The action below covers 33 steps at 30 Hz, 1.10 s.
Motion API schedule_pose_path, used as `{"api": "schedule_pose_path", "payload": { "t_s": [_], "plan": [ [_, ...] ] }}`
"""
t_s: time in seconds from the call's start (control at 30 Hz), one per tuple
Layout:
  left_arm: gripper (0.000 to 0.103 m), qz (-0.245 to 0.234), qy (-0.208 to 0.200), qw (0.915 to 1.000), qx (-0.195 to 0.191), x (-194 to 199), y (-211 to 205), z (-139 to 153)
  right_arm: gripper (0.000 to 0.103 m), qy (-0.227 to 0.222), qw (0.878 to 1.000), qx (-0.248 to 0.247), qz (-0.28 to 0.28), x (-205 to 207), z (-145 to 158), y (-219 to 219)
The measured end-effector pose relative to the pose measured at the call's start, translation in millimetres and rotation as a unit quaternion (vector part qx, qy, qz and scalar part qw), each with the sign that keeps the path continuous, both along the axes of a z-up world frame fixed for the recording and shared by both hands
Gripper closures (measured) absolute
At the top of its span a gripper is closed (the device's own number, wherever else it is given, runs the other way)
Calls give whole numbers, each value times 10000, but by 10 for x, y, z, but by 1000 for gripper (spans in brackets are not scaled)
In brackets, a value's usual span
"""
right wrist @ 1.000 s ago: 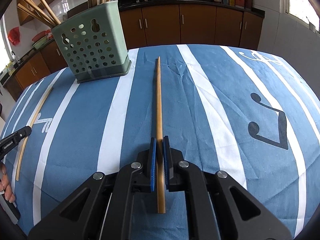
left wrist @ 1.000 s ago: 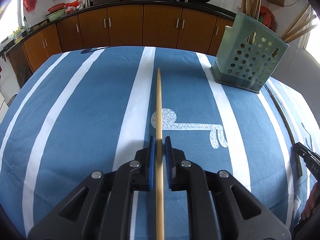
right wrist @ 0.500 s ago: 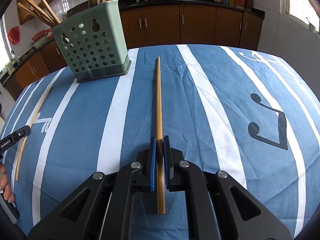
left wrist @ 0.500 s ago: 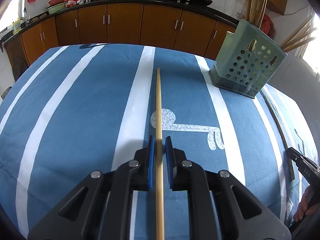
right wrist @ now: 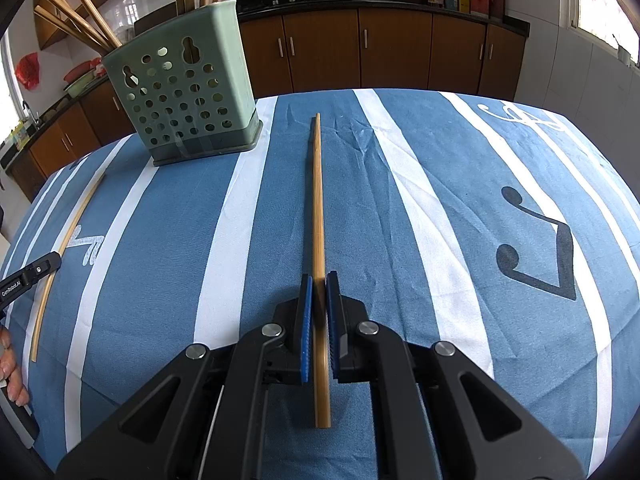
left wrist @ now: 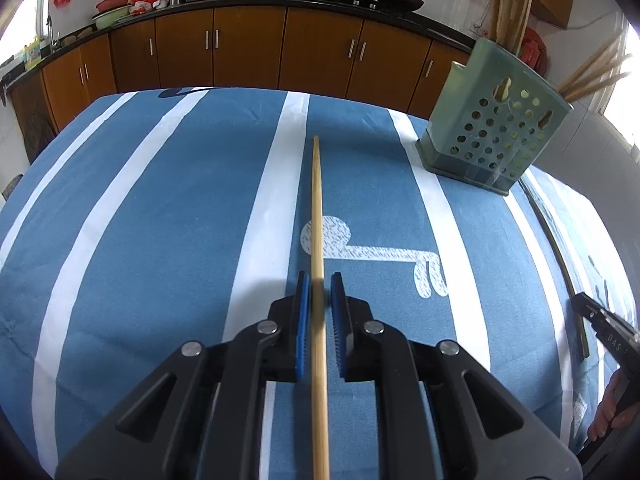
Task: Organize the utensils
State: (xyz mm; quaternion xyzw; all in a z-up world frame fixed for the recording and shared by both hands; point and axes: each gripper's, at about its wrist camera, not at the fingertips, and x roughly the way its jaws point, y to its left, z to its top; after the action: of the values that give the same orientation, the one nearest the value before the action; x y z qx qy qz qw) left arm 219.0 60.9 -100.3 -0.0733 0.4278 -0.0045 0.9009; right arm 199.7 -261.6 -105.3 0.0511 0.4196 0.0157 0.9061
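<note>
My left gripper (left wrist: 319,280) is shut on a bamboo chopstick (left wrist: 317,208) that runs straight ahead between its blue pads, tip toward the far side of the table. My right gripper (right wrist: 317,280) is likewise shut on a second chopstick (right wrist: 317,200), whose blunt end sticks out behind the pads. The green perforated utensil holder (left wrist: 492,132) stands far right in the left wrist view, with several chopsticks upright in it. In the right wrist view the holder (right wrist: 184,96) stands far left. Each view catches the other gripper at its edge: the right one (left wrist: 600,328), the left one (right wrist: 30,276).
A blue cloth with white stripes (right wrist: 460,220) covers the table. Brown kitchen cabinets (left wrist: 248,52) under a dark counter with woks line the far wall. Part of a hand (right wrist: 10,364) shows at the left edge of the right wrist view.
</note>
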Motion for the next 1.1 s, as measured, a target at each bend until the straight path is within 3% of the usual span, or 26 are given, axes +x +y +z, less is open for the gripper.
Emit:
{"api": "schedule_pose_path", "payload": {
  "t_s": [0.33, 0.67, 1.1],
  "plan": [
    [90, -88, 18, 9999, 128, -278, -75, -9, 95, 6, 10000, 68, -9, -75, -5, -19],
    [95, -112, 108, 9999, -18, -378, -36, 20, 96, -187, 9994, 294, -87, -180, 97, -114],
    [95, -77, -735, 9973, -56, -435, 34, 752, 96, -1061, 9924, 546, -285, -317, 715, -347]
  ]
}}
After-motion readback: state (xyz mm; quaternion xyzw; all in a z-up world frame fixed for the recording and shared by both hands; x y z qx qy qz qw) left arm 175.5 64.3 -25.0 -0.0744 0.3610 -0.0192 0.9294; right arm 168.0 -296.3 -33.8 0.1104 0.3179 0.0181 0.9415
